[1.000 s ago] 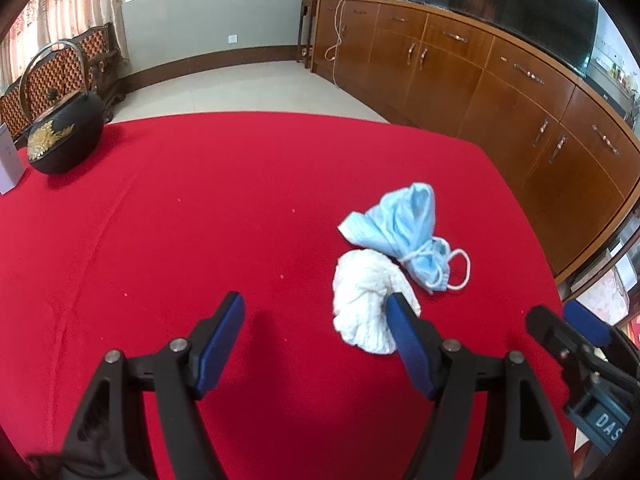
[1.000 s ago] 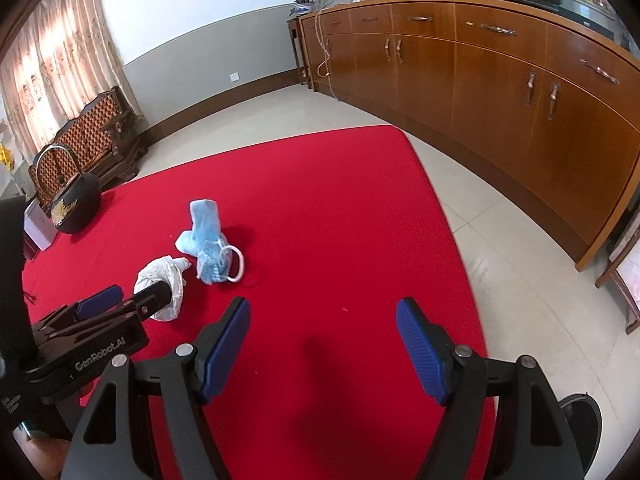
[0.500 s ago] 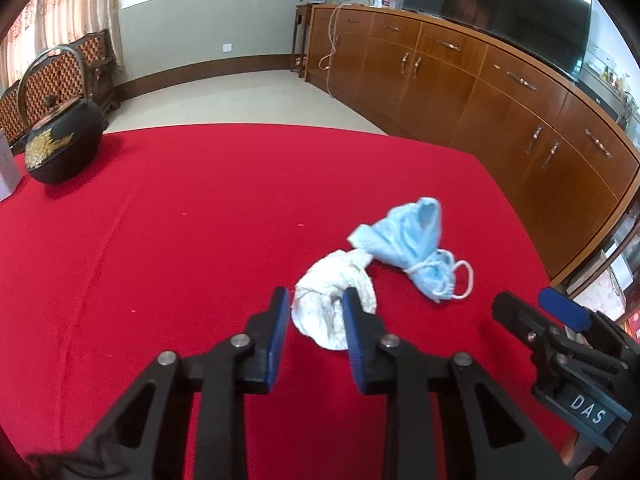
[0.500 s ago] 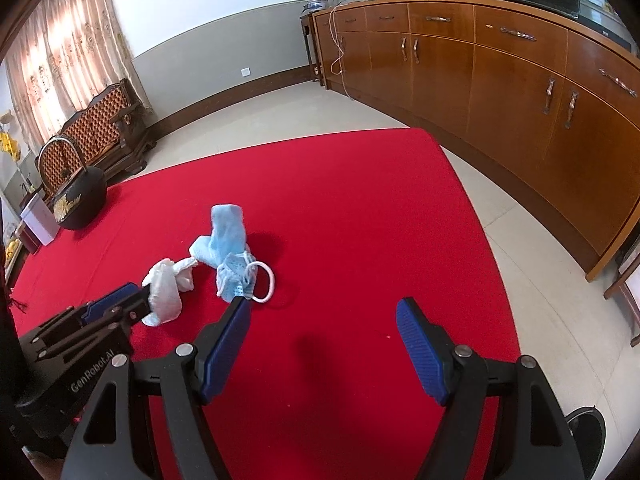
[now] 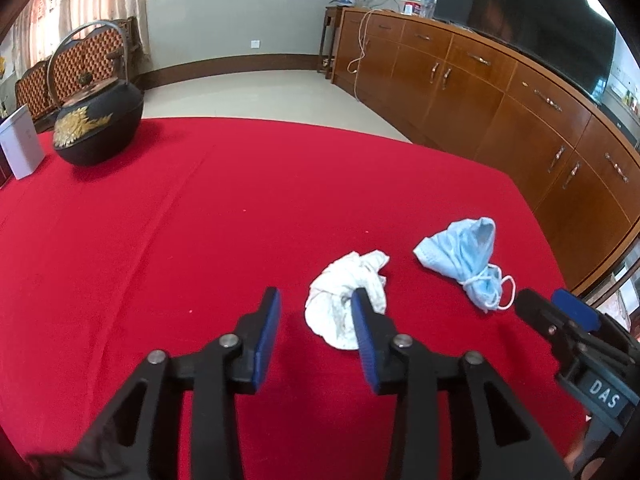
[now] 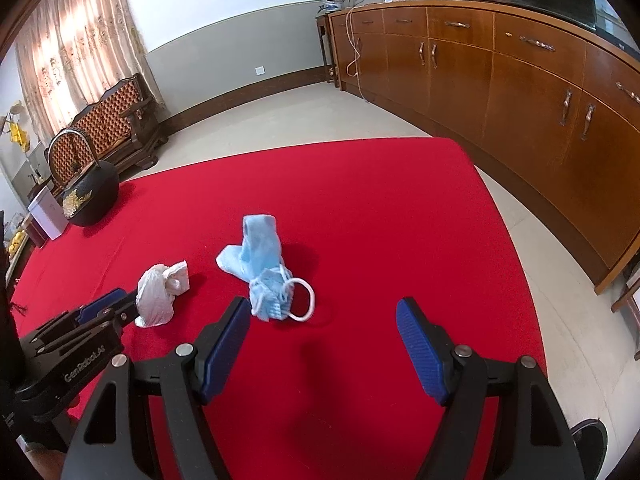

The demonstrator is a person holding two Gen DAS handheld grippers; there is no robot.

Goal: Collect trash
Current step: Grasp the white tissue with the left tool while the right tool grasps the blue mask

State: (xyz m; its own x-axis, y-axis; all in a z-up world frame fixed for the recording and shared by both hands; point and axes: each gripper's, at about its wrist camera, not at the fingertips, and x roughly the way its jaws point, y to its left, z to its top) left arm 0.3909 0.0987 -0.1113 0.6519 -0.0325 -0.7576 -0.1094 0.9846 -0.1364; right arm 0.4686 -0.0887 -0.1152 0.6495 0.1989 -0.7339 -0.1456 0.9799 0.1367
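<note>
Trash is lying in two pieces on the red tablecloth [image 5: 200,220]: a crumpled white tissue [image 5: 340,300] and, just to its right, a bunched blue face mask [image 5: 464,256] with its ear loop trailing beside it.

From the left wrist camera, the left gripper [image 5: 316,328] is pointing down at the cloth with its jaws opening. The tissue is sitting partly between them, the right blue pad overlapping its near edge, while the left pad is standing clear of it with bare red cloth in the gap; neither pad is visibly pressing on it. Far back on the left, a black teapot [image 5: 96,124] with a gold pattern is standing beside a white box [image 5: 22,140]. The right gripper [image 5: 560,312] is poking in at the lower right edge.

From the right wrist camera, the right gripper [image 6: 324,344] is hanging over bare cloth with its jaws spread wide and nothing between them. The face mask [image 6: 264,264] is lying just beyond its left pad, not touching it. The tissue [image 6: 160,292] is lying further left, with the left gripper [image 6: 108,308] meeting its near side. A wooden cabinet [image 6: 520,92] is running along the wall on the right.
</note>
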